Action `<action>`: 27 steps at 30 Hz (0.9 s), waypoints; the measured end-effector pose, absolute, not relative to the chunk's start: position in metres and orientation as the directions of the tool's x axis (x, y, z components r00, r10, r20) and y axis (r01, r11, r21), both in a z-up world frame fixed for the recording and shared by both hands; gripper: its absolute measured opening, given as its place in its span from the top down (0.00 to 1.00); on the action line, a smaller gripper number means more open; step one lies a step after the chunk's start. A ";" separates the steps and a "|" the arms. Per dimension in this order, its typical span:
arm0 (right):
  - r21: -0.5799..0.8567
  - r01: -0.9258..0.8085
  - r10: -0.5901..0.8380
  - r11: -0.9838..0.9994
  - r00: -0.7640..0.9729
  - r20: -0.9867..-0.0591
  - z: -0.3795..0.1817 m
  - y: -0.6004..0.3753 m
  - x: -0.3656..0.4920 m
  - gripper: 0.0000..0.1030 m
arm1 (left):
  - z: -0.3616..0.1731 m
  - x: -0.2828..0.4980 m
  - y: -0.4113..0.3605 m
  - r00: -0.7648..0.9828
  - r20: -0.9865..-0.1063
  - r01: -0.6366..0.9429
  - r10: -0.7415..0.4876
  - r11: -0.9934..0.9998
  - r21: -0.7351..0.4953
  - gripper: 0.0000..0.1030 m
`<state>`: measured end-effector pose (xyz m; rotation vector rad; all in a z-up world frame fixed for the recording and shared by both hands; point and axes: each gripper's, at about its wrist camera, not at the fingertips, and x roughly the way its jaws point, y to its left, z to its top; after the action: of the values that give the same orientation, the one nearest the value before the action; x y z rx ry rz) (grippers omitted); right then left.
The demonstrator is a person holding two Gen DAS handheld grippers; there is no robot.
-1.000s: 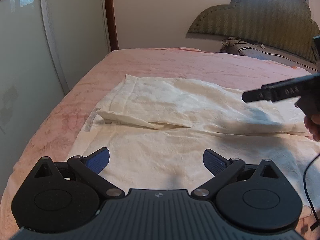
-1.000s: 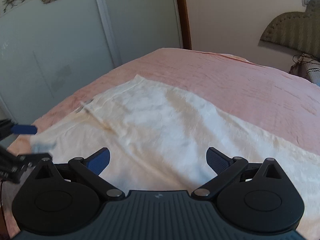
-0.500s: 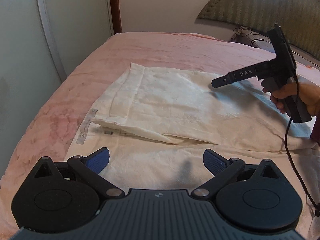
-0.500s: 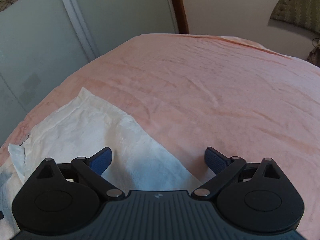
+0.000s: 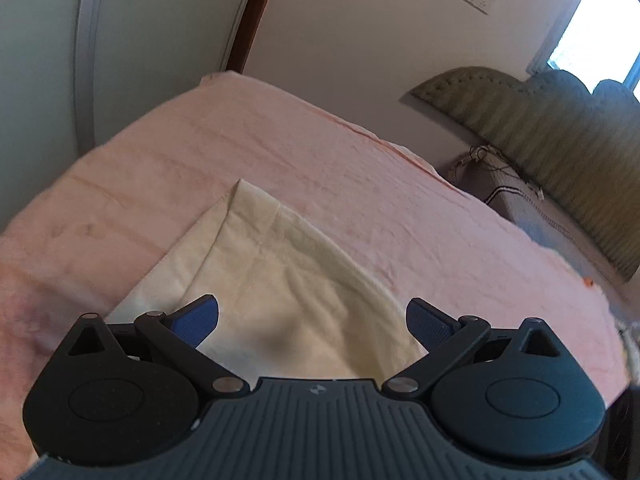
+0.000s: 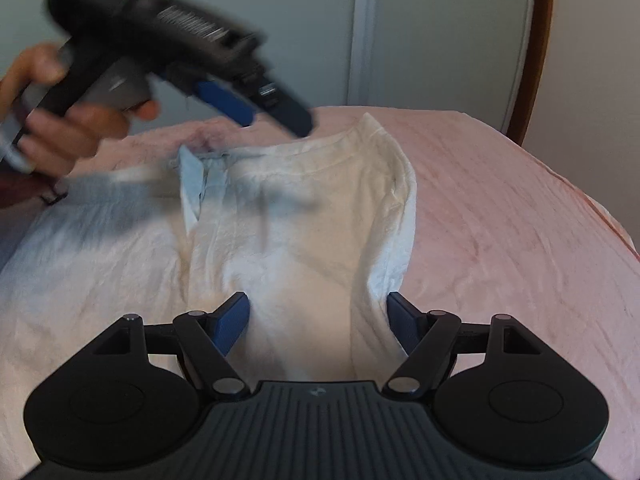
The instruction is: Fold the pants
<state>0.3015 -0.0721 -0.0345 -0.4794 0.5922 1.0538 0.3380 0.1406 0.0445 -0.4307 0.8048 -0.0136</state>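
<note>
Hovering over pants (image 6: 304, 240) on the bed (image 6: 520, 232), both claws, left (image 5: 312, 320) and right (image 6: 318, 320), spread wide, empty; best pinching matching edges before folding evenly.

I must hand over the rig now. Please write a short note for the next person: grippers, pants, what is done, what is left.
Left gripper: open, holds nothing, above the pants near one corner.
Right gripper: open, a raised ridge of the cloth lies between its fingers, not clamped.
Pants: cream, lying on the pink bed sheet, one part already laid over the other, wrinkled.
Done: apparently a first fold.
Left: probably grip the cloth, fold again, smooth it.
</note>
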 end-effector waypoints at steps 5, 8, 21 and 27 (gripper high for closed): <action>-0.096 -0.914 0.664 0.394 0.355 -0.658 -0.039 -0.077 0.289 0.26 | 0.026 0.388 0.159 0.650 -0.718 -0.256 -0.249 0.818 -0.515 0.10; -0.080 -0.918 0.670 0.389 0.341 -0.659 -0.041 -0.081 0.289 0.26 | 0.009 0.400 0.177 0.620 -0.720 -0.350 -0.311 0.712 -0.609 0.30; -0.247 -0.796 0.535 0.552 0.566 -0.628 -0.019 -0.121 0.287 0.28 | 0.039 0.277 0.188 0.723 -0.608 -0.226 -0.328 0.719 -0.657 1.00; -0.316 -0.760 0.412 0.567 0.594 -0.691 -0.029 -0.143 0.279 0.65 | 0.043 0.239 0.175 0.738 -0.610 -0.163 -0.288 0.801 -0.575 1.00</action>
<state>0.2786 -0.1429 -0.0287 -0.6492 0.6007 0.7391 0.2385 0.1751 0.0433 -0.6530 0.7514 -0.0742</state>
